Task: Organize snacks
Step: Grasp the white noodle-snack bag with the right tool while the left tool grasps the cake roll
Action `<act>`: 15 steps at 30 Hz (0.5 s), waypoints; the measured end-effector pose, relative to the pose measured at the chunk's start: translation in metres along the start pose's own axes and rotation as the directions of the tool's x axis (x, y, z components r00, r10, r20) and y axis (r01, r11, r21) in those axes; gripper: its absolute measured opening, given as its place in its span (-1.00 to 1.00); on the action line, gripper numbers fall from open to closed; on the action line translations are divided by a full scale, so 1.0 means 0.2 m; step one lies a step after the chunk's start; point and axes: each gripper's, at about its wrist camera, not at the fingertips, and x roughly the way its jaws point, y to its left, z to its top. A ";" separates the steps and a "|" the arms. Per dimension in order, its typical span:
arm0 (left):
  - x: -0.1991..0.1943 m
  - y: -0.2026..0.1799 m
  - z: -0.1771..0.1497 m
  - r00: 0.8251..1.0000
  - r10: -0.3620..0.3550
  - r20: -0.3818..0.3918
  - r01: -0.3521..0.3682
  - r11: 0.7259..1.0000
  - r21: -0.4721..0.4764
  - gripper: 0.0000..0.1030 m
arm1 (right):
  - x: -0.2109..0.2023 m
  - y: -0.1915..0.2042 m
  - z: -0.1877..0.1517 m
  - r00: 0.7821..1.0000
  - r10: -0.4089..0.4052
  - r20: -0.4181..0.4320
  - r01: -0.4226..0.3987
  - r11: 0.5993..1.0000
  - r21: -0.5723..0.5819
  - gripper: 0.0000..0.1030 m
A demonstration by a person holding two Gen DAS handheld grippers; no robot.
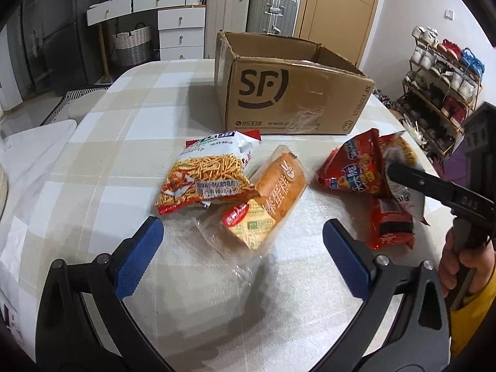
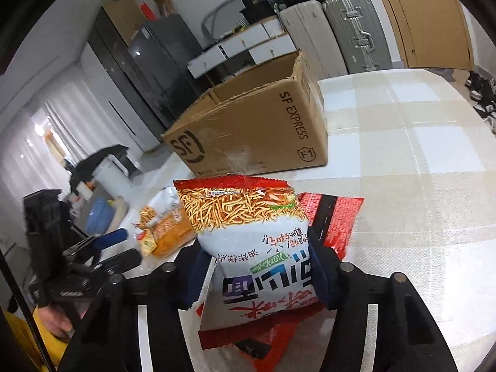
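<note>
My left gripper (image 1: 241,229) stands open just above the table, its blue pads either side of an orange cake pack (image 1: 279,192). A second noodle-stick bag (image 1: 204,176) lies to the left of the cake pack. At the right, my right gripper (image 1: 415,179) reaches into a pile with a red chips bag (image 1: 356,167) and a red-and-black pack (image 1: 390,226). In the right wrist view my right gripper (image 2: 257,251) is shut on a white-and-red noodle-stick bag (image 2: 248,232), which lies over the red-and-black pack (image 2: 334,217). The open cardboard SF box (image 1: 294,93) (image 2: 257,124) stands behind the snacks.
A checked cloth covers the round table (image 1: 124,124) (image 2: 418,155). A crumpled clear wrapper (image 1: 229,254) lies between my left fingers. Suitcases (image 1: 269,12), white drawers (image 1: 179,31) and a shoe rack (image 1: 440,71) stand beyond the table. A hand in a yellow sleeve (image 1: 455,266) holds the right gripper.
</note>
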 end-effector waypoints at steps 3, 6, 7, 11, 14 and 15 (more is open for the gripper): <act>0.04 -0.02 0.03 1.000 0.021 -0.002 -0.021 0.999 0.030 0.99 | -0.04 0.00 -0.02 0.999 0.027 0.047 -0.027 1.000 0.006 0.08; 0.07 -0.04 0.06 0.999 0.032 -0.009 -0.031 0.998 0.061 0.99 | -0.05 0.00 -0.01 0.997 0.052 0.059 -0.052 0.999 0.007 0.08; 0.09 -0.05 0.07 0.999 0.036 -0.018 -0.035 0.997 0.066 0.99 | -0.05 -0.01 -0.01 0.997 0.058 0.058 -0.059 0.998 0.011 0.08; 0.14 -0.04 0.08 0.999 0.018 -0.051 -0.016 0.999 0.040 0.98 | -0.08 -0.02 -0.01 0.993 0.091 0.073 -0.093 0.995 0.026 0.08; 0.17 -0.07 0.07 0.997 0.034 -0.064 -0.030 0.998 0.061 0.91 | -0.10 -0.03 -0.01 0.991 0.103 0.086 -0.106 0.994 0.036 0.08; 0.18 -0.08 0.07 0.997 0.032 -0.070 -0.027 0.997 0.069 0.82 | -0.10 -0.03 -0.01 0.991 0.103 0.090 -0.107 0.994 0.038 0.08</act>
